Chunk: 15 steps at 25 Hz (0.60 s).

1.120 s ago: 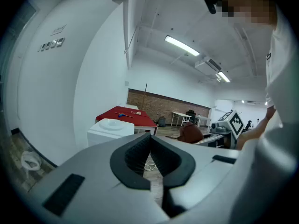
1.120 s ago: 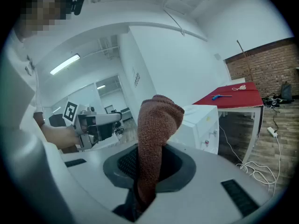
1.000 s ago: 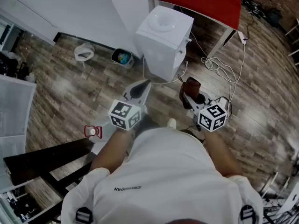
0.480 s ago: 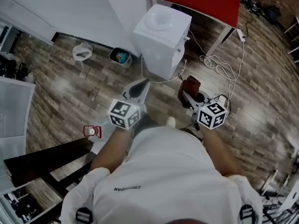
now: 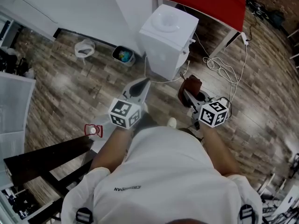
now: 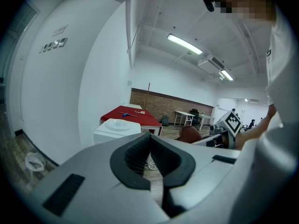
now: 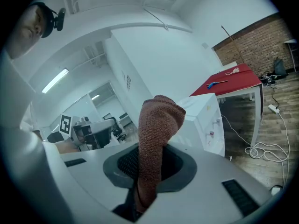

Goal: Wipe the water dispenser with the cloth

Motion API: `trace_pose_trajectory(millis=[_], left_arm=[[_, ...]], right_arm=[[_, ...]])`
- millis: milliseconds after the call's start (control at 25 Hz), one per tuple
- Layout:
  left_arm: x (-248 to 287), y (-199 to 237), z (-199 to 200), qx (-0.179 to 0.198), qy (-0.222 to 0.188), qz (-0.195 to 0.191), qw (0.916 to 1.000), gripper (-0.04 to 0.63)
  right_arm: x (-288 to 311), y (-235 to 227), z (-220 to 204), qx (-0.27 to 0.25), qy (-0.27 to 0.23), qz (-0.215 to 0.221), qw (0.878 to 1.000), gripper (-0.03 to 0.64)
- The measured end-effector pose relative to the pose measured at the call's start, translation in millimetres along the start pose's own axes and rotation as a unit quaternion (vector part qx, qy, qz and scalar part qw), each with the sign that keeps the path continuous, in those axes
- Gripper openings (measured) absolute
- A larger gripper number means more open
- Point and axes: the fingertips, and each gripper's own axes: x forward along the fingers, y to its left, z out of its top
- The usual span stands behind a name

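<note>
- Head view: the dispenser (image 5: 166,36) stands on the floor, well apart from both grippers, with the red desk (image 5: 210,3) just behind it. The right gripper (image 5: 188,93) holds the cloth (image 5: 191,84) short of the dispenser's front. No wiping is under way, so the whole reach is still to come.
- Head view: a white cable (image 5: 219,66) lies looped on the floor to the right of the dispenser, and another cord trails at its foot. A step forward could snag a loop and tug the dispenser or trip the person.
- Head view: the left gripper (image 5: 140,88) points at the dispenser's front left. If it leads the reach, its hard tip could knock the casing.
- Left gripper view: the jaws are closed on nothing. With no second hold on the dispenser, a hard push from the cloth may rock or slide the light-looking body toward the desk.
- Right gripper view: the jaws are clamped on the cloth's lower part. Its upper end stands free above them and folds over toward the dispenser. That loose end may flop aside under pressure, so bare jaw tips could scrape the casing.
- Right gripper view: the taps (image 7: 217,124) sit on the dispenser's front face. A careless sweep there could press one, or catch the cloth and drag it out of the jaws.
</note>
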Motion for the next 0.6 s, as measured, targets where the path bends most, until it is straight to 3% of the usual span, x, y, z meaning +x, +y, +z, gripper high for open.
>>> trace_pose_trajectory(millis=[600], left_arm=[[-1.3, 101.0, 4.2, -0.011, 0.000, 0.018, 0.9998, -0.008]], right_arm=[[101.1, 6.4, 36.9, -0.005, 0.027, 0.003, 1.000, 0.054]])
